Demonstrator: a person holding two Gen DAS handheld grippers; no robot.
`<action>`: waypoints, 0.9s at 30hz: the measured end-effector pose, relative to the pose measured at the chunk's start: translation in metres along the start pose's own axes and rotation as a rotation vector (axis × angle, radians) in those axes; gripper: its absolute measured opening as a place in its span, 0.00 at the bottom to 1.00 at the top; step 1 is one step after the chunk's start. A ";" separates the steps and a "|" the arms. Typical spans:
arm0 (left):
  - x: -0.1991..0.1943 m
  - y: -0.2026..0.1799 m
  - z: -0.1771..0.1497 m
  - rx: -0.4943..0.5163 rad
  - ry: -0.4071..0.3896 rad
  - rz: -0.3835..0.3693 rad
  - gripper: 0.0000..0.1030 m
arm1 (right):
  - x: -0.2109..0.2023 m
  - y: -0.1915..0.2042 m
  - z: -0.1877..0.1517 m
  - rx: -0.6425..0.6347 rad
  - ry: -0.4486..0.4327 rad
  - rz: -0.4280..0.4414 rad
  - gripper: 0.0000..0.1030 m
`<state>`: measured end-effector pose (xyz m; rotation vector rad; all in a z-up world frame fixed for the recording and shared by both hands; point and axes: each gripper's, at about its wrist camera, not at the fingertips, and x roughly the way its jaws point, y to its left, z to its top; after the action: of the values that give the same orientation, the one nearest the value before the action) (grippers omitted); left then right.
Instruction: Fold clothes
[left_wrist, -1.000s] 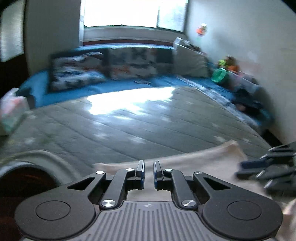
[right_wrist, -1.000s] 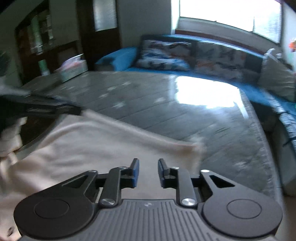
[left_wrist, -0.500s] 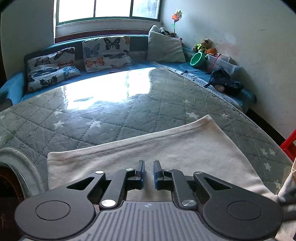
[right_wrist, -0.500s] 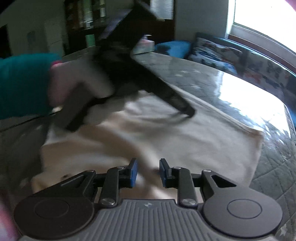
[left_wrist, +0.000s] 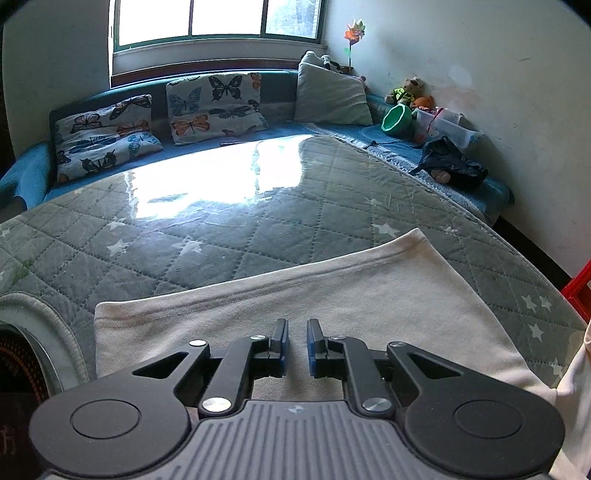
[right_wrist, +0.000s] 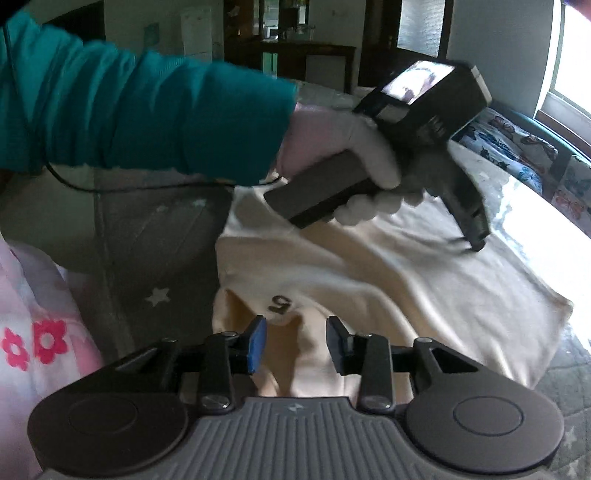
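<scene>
A: Where does the cream garment lie?

B: Flat across the lower half of the left wrist view, on the quilted grey cover of the table, its hemmed edge running from lower left up to a corner at right of centre. In the right wrist view the same garment fills the middle, bunched toward the bottom, with a "5" mark just above the fingers.

A: And the left hand-held gripper?

B: Bottom centre, over the cloth, its fingers a narrow gap apart with nothing between them. In the right view it shows at upper right, tip down at the garment; the tip is blurred there.

A: The right hand-held gripper?

B: Fingers spread wide, a rumpled fold of the garment below and between them, not clamped.

A: What crowds the scene?

B: A white-gloved hand and teal sleeve cross the upper half of the right view. Pink flowered fabric sits at the lower left. In the left view, butterfly cushions line the blue sofa under the window; a green bowl and a dark bag sit at upper right, a red crate at the right edge.
</scene>
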<state>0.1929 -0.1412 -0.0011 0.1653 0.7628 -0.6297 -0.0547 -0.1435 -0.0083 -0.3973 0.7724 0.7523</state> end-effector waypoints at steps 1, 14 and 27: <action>0.000 0.000 0.000 0.000 0.000 0.000 0.12 | 0.003 0.001 0.000 -0.003 0.003 -0.011 0.31; 0.001 0.001 0.000 -0.007 -0.009 0.003 0.14 | -0.002 0.017 -0.009 -0.018 0.011 0.103 0.03; -0.040 0.002 -0.017 -0.006 -0.052 -0.014 0.22 | -0.027 -0.007 -0.001 0.126 -0.079 0.052 0.09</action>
<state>0.1621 -0.1152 0.0142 0.1383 0.7158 -0.6425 -0.0629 -0.1617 0.0114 -0.2338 0.7540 0.7591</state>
